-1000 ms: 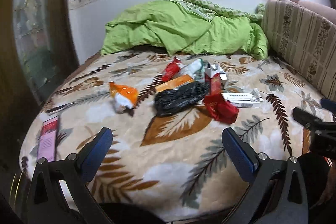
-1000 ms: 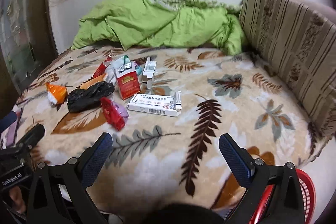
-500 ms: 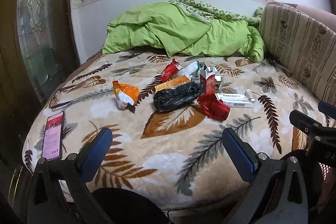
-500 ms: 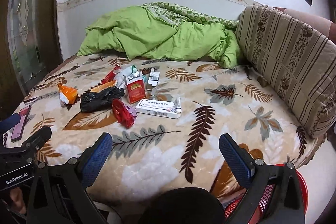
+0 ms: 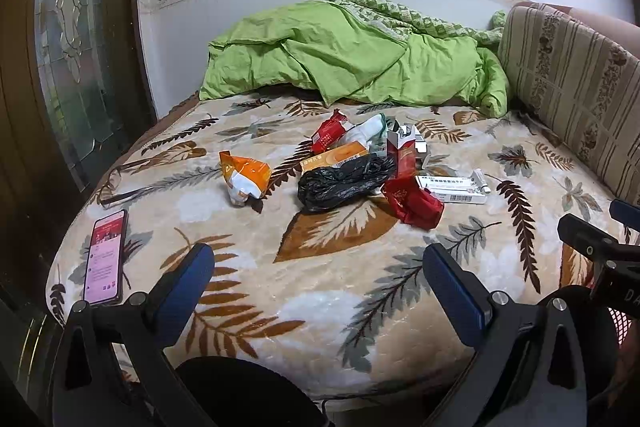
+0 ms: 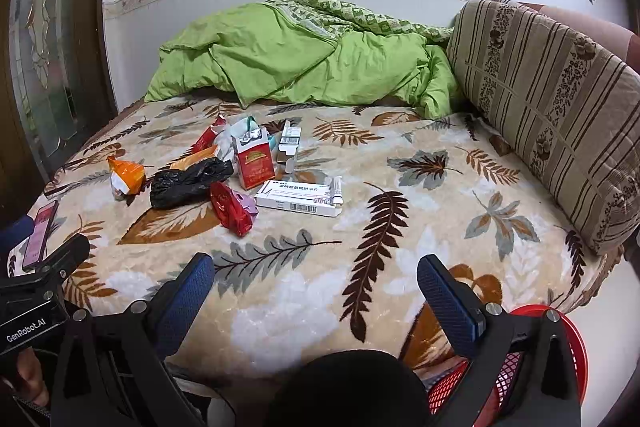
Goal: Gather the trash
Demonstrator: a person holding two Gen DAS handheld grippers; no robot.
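Below, both grippers' fingers (image 5: 452, 287) (image 6: 448, 299) spread apart, empty; red basket's (image 6: 576, 343) contents hidden; trash (image 6: 192, 181) litters the bed (image 6: 400, 267).

The trash lies in a loose cluster on the leaf-patterned bed (image 6: 400, 267), left of its middle. An orange snack packet (image 5: 244, 177), crumpled and torn open, sits apart at the left. A black plastic bag (image 5: 340, 183) lies bunched on its side, touching an orange box (image 5: 334, 157) behind it. A red cigarette pack (image 6: 254, 163) stands upright with its lid open. A crumpled red wrapper (image 6: 231, 207) lies just in front, beside a flat white medicine box (image 6: 298, 199) with a small tube (image 6: 338, 189) at its end. A red basket (image 6: 560, 355) stands by the bed's near edge.
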